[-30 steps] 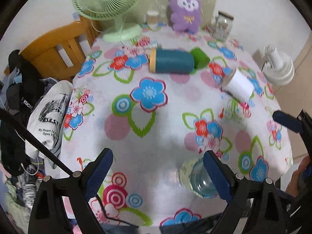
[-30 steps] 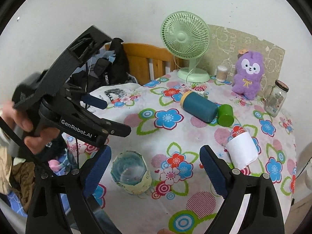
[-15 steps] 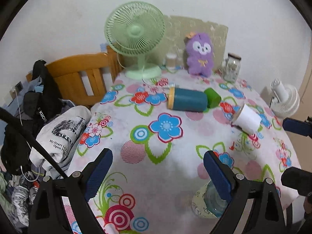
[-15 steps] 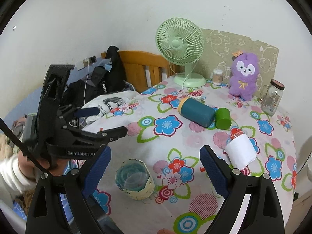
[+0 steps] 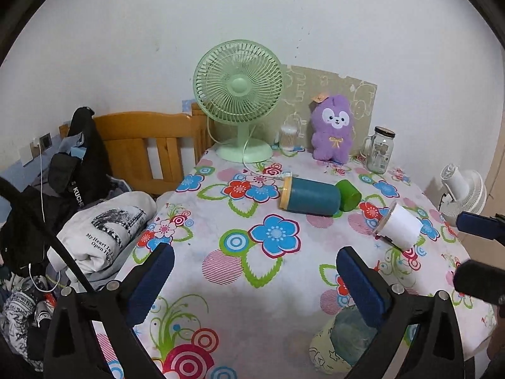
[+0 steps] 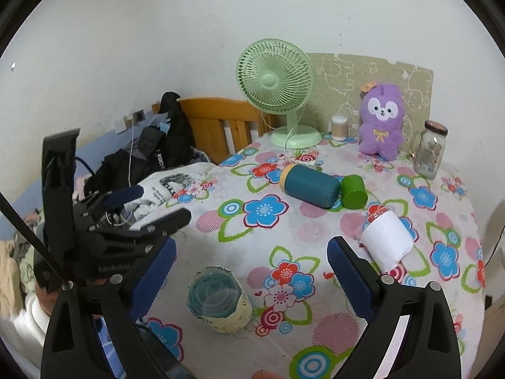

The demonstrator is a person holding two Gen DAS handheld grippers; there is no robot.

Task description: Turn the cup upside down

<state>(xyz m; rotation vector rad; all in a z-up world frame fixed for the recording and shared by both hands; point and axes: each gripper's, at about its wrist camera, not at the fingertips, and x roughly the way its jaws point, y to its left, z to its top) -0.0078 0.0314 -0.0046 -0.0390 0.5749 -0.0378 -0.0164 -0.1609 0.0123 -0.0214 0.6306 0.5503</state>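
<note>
A cup (image 6: pixel 219 300) stands at the near edge of a floral table (image 6: pixel 315 230), seemingly already inverted. Both grippers, left (image 5: pixel 255 279) and right (image 6: pixel 251 270), hover spread and empty. Judged next: confirm, or regrasp its sides.

Cloth (image 6: pixel 315 230) on bench: matt printed floral fabric. Cup (image 6: pixel 217 300): clear glossy plastic, probably, in a pale paper-like sleeve. Fan (image 5: pixel 238 87): smooth green plastic. Plush (image 6: pixel 382 120): fuzzy purple. Jar (image 5: pixel 378 153): clear glass. Headboard (image 5: pixel 142 145): varnished wood.
</note>
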